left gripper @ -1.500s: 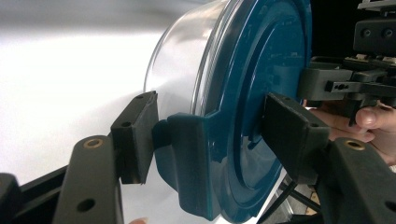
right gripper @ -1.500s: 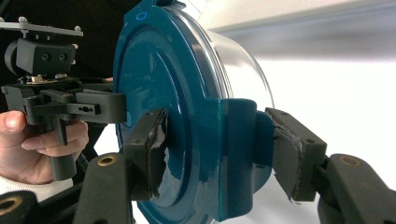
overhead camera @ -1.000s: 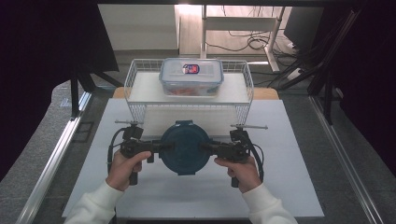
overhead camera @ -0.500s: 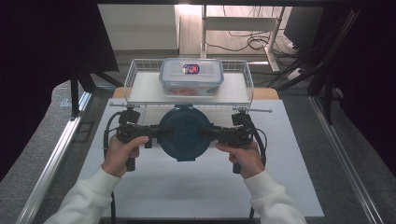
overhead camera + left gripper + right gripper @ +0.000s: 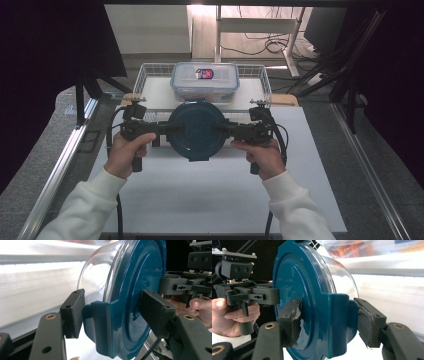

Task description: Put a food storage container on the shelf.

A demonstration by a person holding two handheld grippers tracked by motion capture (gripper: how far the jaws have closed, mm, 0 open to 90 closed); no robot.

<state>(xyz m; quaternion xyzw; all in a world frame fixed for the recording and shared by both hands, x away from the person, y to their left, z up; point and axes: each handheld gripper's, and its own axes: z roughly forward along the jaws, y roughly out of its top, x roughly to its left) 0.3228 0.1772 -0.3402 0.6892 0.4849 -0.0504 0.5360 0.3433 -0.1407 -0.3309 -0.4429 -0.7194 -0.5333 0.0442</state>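
I am clamping both tongs, left [image 5: 162, 131] and right [image 5: 225, 131], on the lidded bowl's [image 5: 196, 131] side tabs, keeping it level near the tabletop's [image 5: 200, 200] far edge.

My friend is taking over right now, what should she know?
Left gripper and right gripper: each shut on a side latch tab of the round container with the teal lid, held between them, off the white mat.
Ahead: wire basket holding a clear rectangular lunchbox.
Done: container lifted.
Left: probably setting it in the basket beside the box.
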